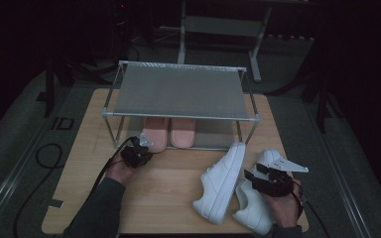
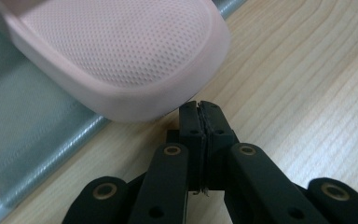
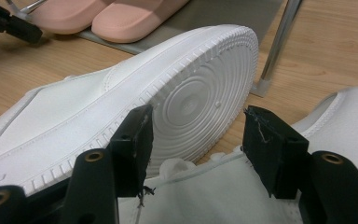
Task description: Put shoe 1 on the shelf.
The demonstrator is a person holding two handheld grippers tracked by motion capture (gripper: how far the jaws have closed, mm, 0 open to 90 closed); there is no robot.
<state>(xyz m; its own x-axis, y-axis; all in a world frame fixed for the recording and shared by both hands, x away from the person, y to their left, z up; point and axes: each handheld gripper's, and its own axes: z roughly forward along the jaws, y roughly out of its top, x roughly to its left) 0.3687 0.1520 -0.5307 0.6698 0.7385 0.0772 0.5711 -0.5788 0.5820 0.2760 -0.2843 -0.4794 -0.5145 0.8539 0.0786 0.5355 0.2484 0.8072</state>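
Note:
Two pink slippers (image 1: 155,133) (image 1: 183,132) sit side by side on the lower shelf of a metal shoe rack (image 1: 178,115). My left gripper (image 1: 141,148) is at the left slipper's near end. In the left gripper view its jaws are shut (image 2: 199,109) with nothing between them, the tips just short of the slipper's rim (image 2: 121,51). A white sneaker (image 1: 221,183) lies on its side, its sole (image 3: 200,93) facing my right gripper (image 3: 199,116). That gripper (image 1: 258,177) stands open over the second white sneaker (image 1: 255,206), whose white lining (image 3: 205,191) lies below the jaws.
The rack's grey mesh top shelf (image 1: 178,89) overhangs the slippers, and a rack leg (image 3: 275,51) stands just beyond the sneakers. The wooden table (image 1: 163,183) has bare room between the two hands. Cables trail off the left edge (image 1: 44,158). The left gripper (image 3: 9,25) also appears far off.

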